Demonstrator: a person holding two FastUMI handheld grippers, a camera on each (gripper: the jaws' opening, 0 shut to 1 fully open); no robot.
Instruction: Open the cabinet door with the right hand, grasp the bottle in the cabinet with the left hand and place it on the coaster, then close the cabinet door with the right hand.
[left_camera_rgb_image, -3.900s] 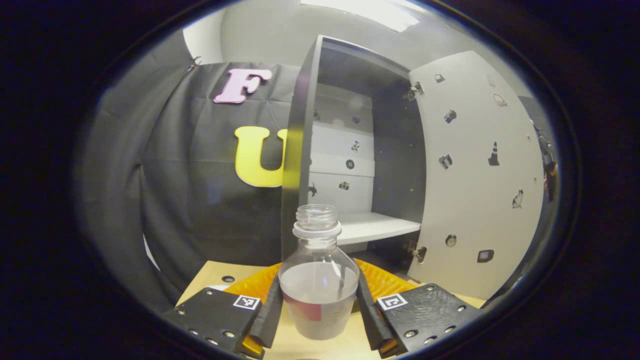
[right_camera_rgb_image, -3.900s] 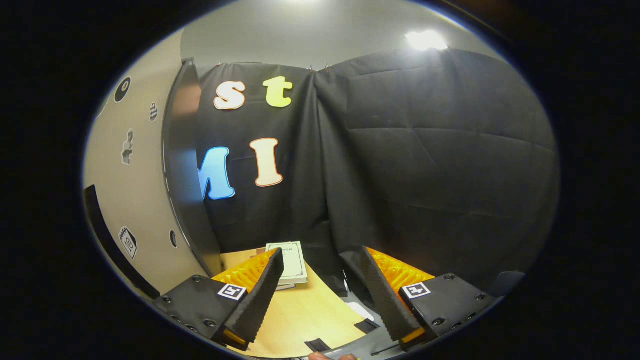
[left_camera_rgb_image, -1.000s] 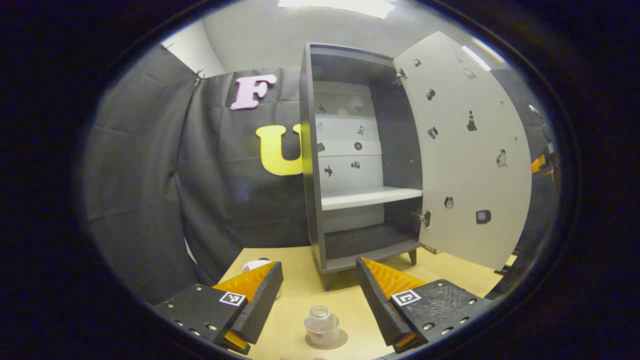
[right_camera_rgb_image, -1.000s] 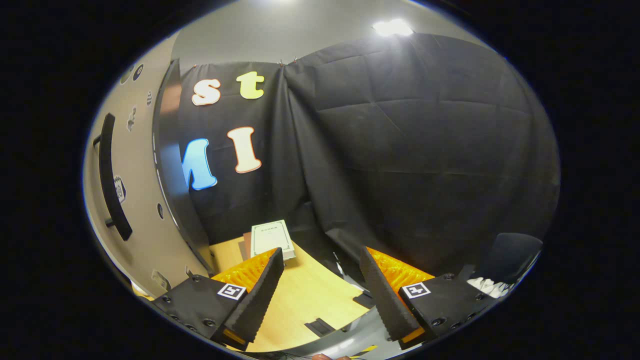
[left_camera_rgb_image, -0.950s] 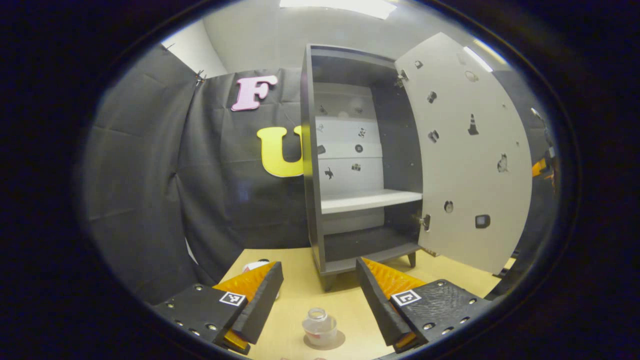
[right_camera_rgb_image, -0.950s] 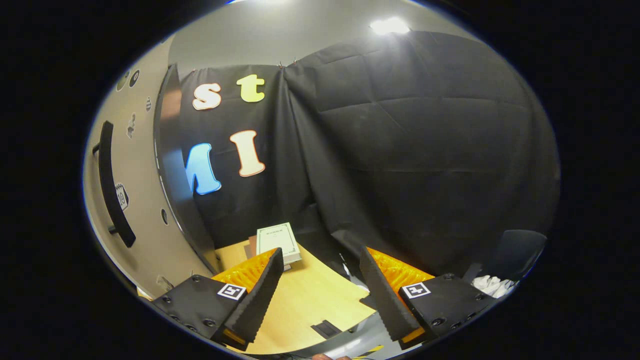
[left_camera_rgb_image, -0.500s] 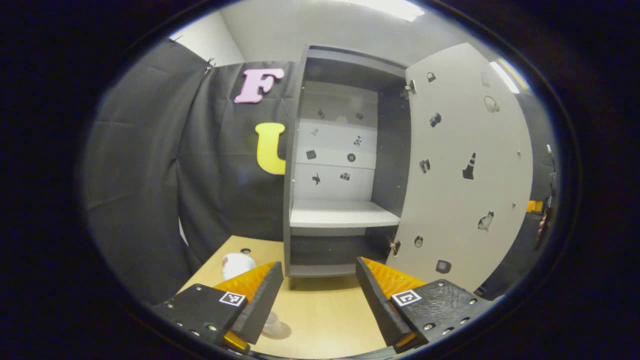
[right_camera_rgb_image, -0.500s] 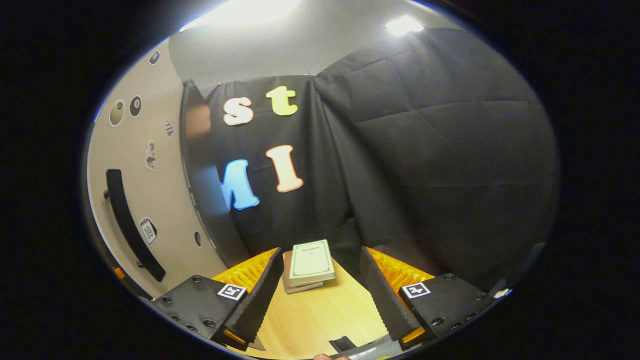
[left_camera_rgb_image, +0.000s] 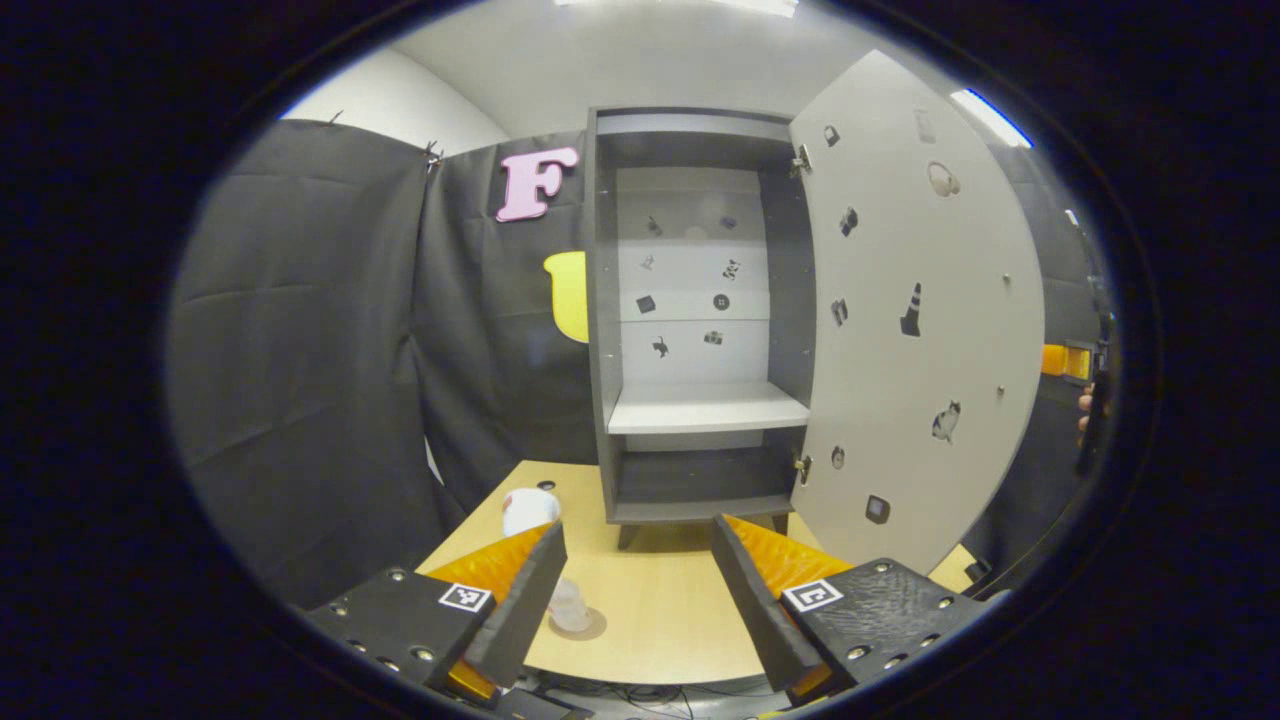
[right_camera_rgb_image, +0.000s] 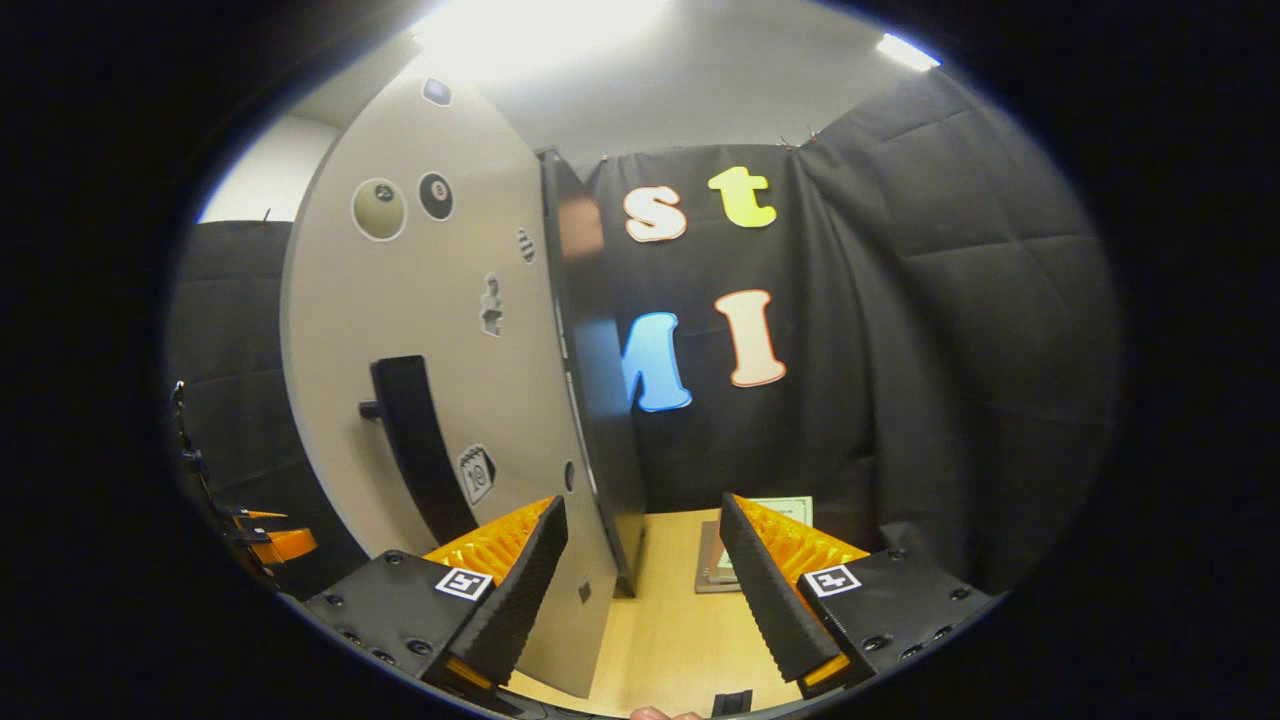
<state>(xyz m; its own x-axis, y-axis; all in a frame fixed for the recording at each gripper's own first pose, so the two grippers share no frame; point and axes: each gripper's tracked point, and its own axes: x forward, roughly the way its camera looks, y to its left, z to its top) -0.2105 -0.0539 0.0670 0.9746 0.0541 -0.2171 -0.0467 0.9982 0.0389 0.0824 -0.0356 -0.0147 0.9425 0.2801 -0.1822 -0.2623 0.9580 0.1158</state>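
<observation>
In the left gripper view the grey cabinet (left_camera_rgb_image: 700, 410) stands open, its shelves bare. Its pale door (left_camera_rgb_image: 915, 330) is swung out to the right. A small clear bottle (left_camera_rgb_image: 568, 604) without a cap stands on the round coaster (left_camera_rgb_image: 592, 629) on the wooden table, partly behind my left finger. My left gripper (left_camera_rgb_image: 637, 535) is open and empty, well back from the bottle. In the right gripper view the door's outer face (right_camera_rgb_image: 440, 330) and its black handle (right_camera_rgb_image: 415, 450) are close ahead on the left. My right gripper (right_camera_rgb_image: 642, 508) is open and empty, short of the handle.
A white round object (left_camera_rgb_image: 528, 507) lies on the table (left_camera_rgb_image: 660, 620) left of the cabinet. A stack of books (right_camera_rgb_image: 775, 508) sits at the table's back, behind my right finger. A hand (left_camera_rgb_image: 1085, 402) shows past the door's edge.
My left gripper has let go of the bottle on the coaster and drawn back. My right gripper has turned left, so the door and handle now face it.
</observation>
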